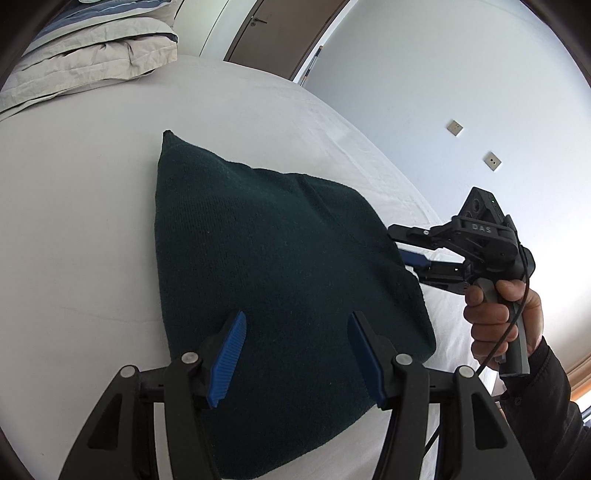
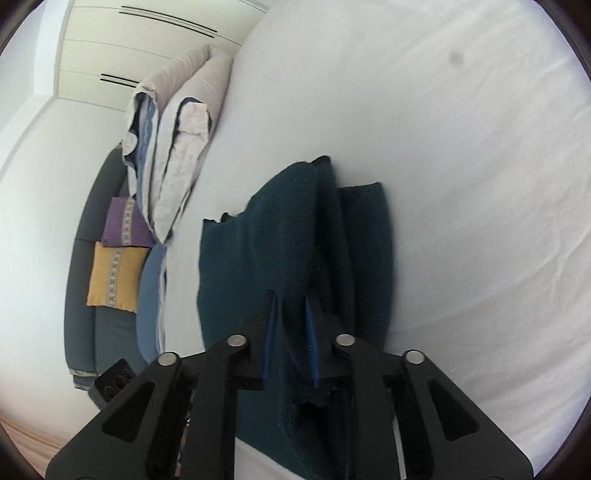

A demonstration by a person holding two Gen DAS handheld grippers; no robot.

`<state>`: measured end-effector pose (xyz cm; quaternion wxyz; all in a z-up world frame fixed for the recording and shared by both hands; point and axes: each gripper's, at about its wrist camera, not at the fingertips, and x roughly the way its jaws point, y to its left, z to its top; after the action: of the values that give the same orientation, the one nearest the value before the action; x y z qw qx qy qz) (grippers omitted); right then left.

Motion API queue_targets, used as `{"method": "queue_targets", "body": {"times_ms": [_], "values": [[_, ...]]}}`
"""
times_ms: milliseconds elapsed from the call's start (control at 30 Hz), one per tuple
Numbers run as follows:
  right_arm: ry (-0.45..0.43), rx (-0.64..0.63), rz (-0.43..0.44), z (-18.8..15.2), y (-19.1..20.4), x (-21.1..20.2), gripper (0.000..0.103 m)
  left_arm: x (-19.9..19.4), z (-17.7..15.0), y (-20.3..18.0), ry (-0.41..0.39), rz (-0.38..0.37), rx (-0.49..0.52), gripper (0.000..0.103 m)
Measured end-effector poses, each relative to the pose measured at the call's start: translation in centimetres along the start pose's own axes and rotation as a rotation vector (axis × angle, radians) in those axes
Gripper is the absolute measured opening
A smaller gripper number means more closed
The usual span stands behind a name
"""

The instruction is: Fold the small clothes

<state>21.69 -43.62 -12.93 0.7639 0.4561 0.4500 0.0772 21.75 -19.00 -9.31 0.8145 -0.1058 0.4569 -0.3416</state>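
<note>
A dark green knit garment [image 1: 277,280] lies folded on the white bed sheet [image 1: 74,221]. My left gripper [image 1: 295,358] is open, its blue pads [image 1: 227,363] spread just above the garment's near part, holding nothing. My right gripper [image 2: 291,314] is shut on a raised fold of the same garment [image 2: 295,229] at its right edge. In the left wrist view the right gripper [image 1: 402,247] reaches into the cloth's right side, held by a hand [image 1: 498,317].
Folded beige and blue bedding [image 1: 96,48] is stacked at the head of the bed. A dark sofa with purple [image 2: 125,221] and yellow [image 2: 114,277] cushions stands beside the bed. A brown door [image 1: 280,29] and a white wall are behind.
</note>
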Motion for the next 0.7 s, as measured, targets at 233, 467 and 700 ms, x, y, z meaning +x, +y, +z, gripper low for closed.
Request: {"method": "queue_targets", "body": {"times_ms": [233, 467, 700], "values": [[0.052, -0.004, -0.047, -4.5, 0.8, 0.6, 0.057, -0.3, -0.5, 0.3, 0.006, -0.002, -0.006, 0.06], [0.089, -0.048, -0.139, -7.5, 1.1, 0.6, 0.023, -0.3, -0.8, 0.2, 0.022, 0.011, 0.001, 0.06], [0.076, -0.094, -0.204, -8.7, 1.3, -1.1, 0.007, -0.5, -1.0, -0.6, 0.052, 0.012, 0.017, 0.06]]}}
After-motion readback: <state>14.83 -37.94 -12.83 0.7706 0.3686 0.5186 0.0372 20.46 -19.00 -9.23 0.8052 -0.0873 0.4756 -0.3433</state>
